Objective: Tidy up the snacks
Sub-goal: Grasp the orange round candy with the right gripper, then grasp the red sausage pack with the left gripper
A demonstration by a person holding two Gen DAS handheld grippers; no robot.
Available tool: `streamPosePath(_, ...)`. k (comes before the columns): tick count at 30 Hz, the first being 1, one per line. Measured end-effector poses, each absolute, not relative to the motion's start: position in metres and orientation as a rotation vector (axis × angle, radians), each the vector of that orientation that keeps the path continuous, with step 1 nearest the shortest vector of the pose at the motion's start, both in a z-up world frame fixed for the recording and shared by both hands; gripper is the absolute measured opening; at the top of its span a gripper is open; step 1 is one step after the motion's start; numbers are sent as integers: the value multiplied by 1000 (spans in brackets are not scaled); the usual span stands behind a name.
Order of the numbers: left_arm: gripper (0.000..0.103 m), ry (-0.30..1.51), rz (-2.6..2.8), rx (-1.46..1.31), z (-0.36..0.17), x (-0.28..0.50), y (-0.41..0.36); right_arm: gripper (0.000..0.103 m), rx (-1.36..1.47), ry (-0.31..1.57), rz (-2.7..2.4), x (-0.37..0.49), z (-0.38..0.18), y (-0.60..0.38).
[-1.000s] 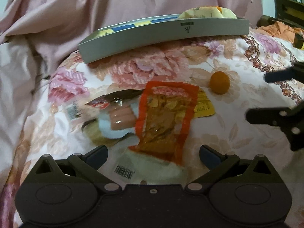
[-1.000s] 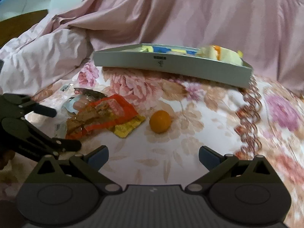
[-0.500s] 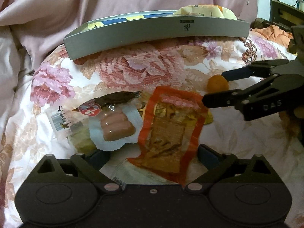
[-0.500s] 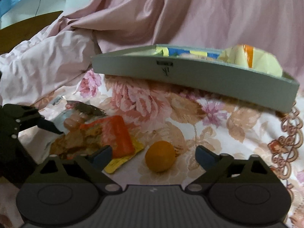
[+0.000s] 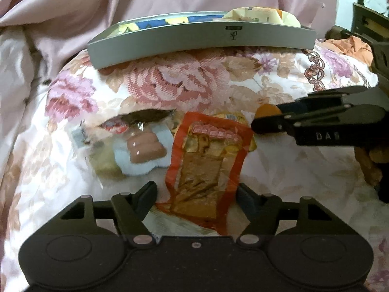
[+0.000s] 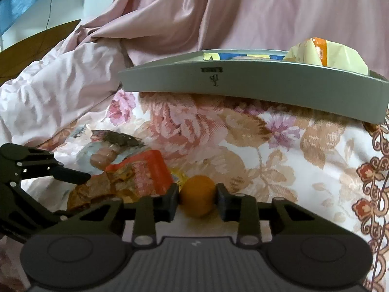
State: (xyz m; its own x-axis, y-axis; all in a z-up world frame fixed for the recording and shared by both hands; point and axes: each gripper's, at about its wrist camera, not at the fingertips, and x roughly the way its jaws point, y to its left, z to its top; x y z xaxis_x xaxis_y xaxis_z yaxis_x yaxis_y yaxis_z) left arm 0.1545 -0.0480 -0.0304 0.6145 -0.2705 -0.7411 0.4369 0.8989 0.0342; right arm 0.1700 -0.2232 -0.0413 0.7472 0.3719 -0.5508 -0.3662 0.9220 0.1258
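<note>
Pink satin bedding is heaped behind a floral quilt (image 5: 184,82) patterned with rose and mauve blossoms, on which the snacks lie. At the far side sits a shallow grey cardboard tray (image 6: 255,85); its near wall bears a small dark label and a mark too small to read. A pale yellow wrapped packet with an orange stripe (image 6: 318,53) rests at the tray's right end.

On the right gripper (image 6: 197,200) the letters "DAS" can be read in the left wrist view. Its jaws have just been closing and now clamp a small round orange fruit (image 6: 197,198), which sits on the quilt with a pad pressed to each side.

Just left of the fruit lies a flat orange-red vacuum pouch of brown tofu-like snack (image 5: 206,165); pink characters across its top are illegible. Left of that is a clear pack of small pink sausages (image 5: 143,149) with a red round logo, unreadable.

The left gripper (image 5: 195,194) has just been closing too; its fingers flank the pouch's near end, and whether the pads press on it cannot be told.
</note>
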Motion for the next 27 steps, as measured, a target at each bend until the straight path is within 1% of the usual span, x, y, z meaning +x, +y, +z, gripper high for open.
streamPosePath(7,71,879,-380,126,-30,131,-41,36,-34,639,437,139,-39,-207)
streamPosePath(10,71,876,-373,133,-30,121,-40,36,-74,662,451,122,-41,-198)
streamPosePath(12,73,872,-375,148,-30,120,-39,36,-91,670,447,111,-40,-195)
streamPosePath(17,81,860,-384,152,-30,127,-39,36,-118,689,421,88,-33,-190)
streamPosePath(19,83,851,-385,150,-32,131,-38,37,-113,695,413,83,-33,-189)
streamPosePath(23,88,833,-392,135,-32,138,-37,44,-138,681,410,83,-38,-185)
streamPosePath(25,90,823,-389,134,-31,141,-38,49,-120,674,414,86,-40,-186)
streamPosePath(27,91,813,-385,141,-31,144,-38,52,-105,671,417,88,-43,-187)
